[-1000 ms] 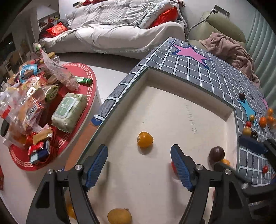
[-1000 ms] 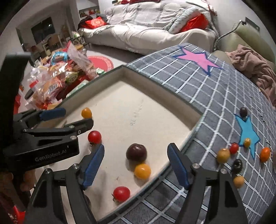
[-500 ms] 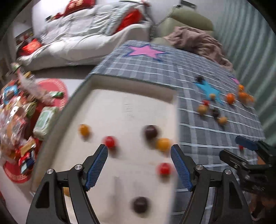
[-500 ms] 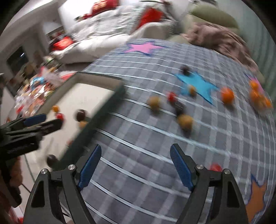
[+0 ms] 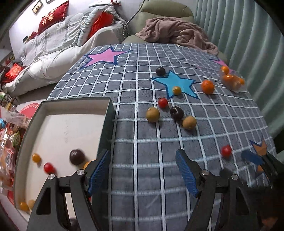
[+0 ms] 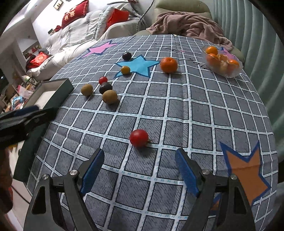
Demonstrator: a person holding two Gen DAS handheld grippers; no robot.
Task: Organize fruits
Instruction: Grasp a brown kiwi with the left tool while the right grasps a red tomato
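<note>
Both hand-held grippers swung from tray point(image 5: 108, 113) to cloth — left point(image 5: 142, 170), right point(image 6: 140, 168) released, empty; cushion writing unreadable.

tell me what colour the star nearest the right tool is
Orange with a blue outline: the star shows best in the right wrist view, just right of the right tool.

Tablecloth point(image 6: 177, 113): grey, white grid, covers the whole table.
Pink star point(image 5: 103, 57): printed near the far left corner of the cloth.
Blue star point(image 6: 137, 66): printed toward the far middle of the cloth.
Orange star point(image 6: 246, 170): printed by the near right edge.
Sofa point(image 5: 53, 48): beyond the far left edge, under grey and white covers.
Red cushions point(image 5: 53, 16): on the sofa.
Armchair point(image 6: 181, 7): beyond the far edge, olive.
Blanket point(image 5: 177, 33): pinkish brown, heaped on the armchair, reaching the cloth's far right edge.
Curtain point(image 6: 252, 35): pale green, pleated, along the right edge.
Snack packets point(image 5: 8, 142): piled off the left edge, on a red mat.
</note>
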